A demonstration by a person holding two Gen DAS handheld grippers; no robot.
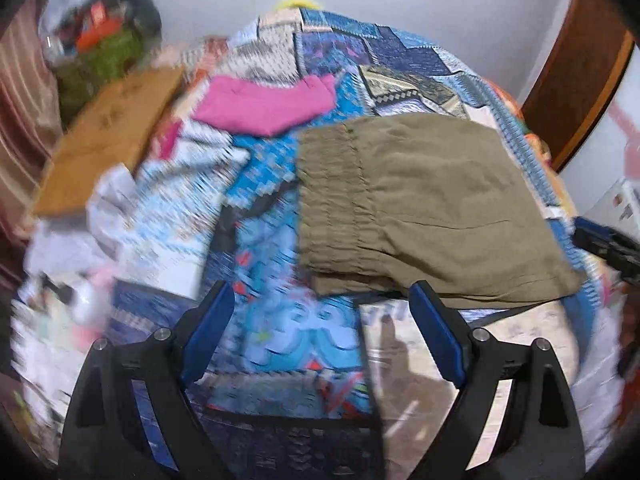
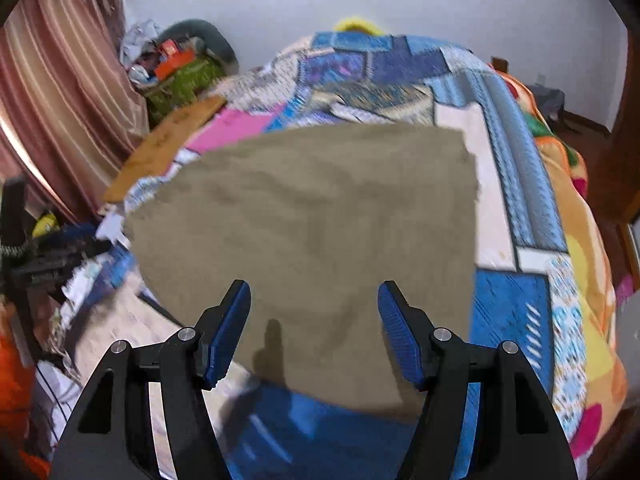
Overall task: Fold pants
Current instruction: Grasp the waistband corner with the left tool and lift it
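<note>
Olive-brown pants (image 1: 420,204) lie folded into a flat rectangle on a patchwork bedspread (image 1: 280,320), elastic waistband to the left. My left gripper (image 1: 322,292) hangs open above the bedspread, just in front of the pants' near edge, nothing between its blue pads. In the right wrist view the same pants (image 2: 320,232) fill the middle. My right gripper (image 2: 314,294) hovers open over their near part, empty. The other gripper shows as a dark blue and black shape (image 1: 604,244) at the right edge of the left wrist view.
A folded pink garment (image 1: 264,104) lies on the bed beyond the pants. A wooden board (image 1: 108,136) and a pile of clutter (image 1: 104,32) sit at the left by a striped curtain (image 2: 52,92). White cloth and papers (image 1: 80,280) crowd the bed's left side.
</note>
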